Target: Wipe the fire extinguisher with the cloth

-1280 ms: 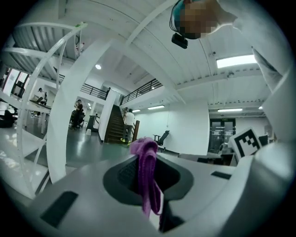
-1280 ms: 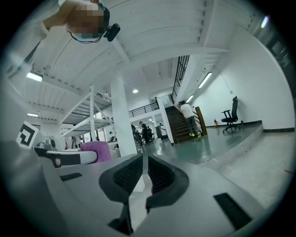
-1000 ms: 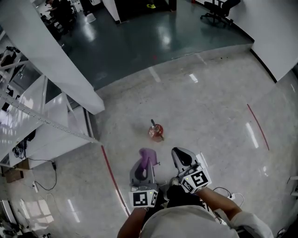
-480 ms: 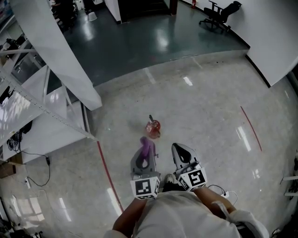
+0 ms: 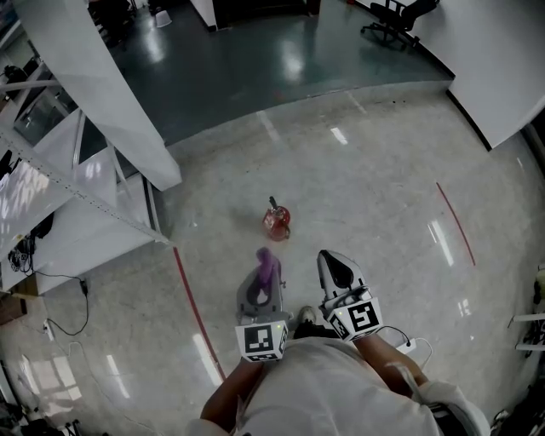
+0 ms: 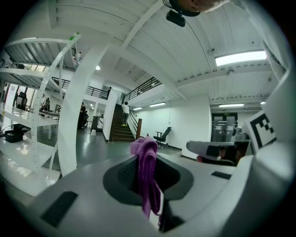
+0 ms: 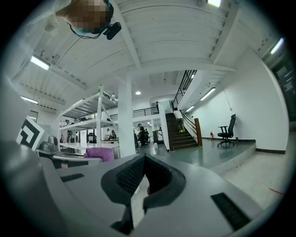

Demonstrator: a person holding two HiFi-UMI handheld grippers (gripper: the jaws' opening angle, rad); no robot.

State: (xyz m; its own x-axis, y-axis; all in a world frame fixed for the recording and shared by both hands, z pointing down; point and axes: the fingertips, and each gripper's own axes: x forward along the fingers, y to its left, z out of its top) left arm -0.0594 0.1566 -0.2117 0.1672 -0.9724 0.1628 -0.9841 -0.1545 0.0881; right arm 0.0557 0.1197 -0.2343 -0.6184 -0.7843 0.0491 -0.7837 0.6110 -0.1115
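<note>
A small red fire extinguisher [image 5: 277, 221] stands upright on the pale speckled floor, a short way ahead of both grippers. My left gripper [image 5: 265, 274] is shut on a purple cloth [image 5: 267, 262], which hangs in a narrow fold between the jaws; the left gripper view shows that cloth [image 6: 147, 173] pinched and drooping. My right gripper [image 5: 335, 269] is beside it, level, shut with nothing between its tips [image 7: 143, 158]. The extinguisher shows in neither gripper view. The cloth [image 7: 101, 153] also appears at the left of the right gripper view.
A thick white column [image 5: 102, 94] and white shelving [image 5: 68, 221] stand at the left. A red floor line [image 5: 194, 311] runs beside the left gripper, another red line [image 5: 456, 223] at the right. A darker floor [image 5: 255, 60] with an office chair [image 5: 396, 13] lies beyond. People stand by the stairs [image 7: 178, 132].
The extinguisher now sits a little higher in the head view. The cloth stays in the left jaws but hangs narrower than a second ago. The right gripper has shifted slightly.
</note>
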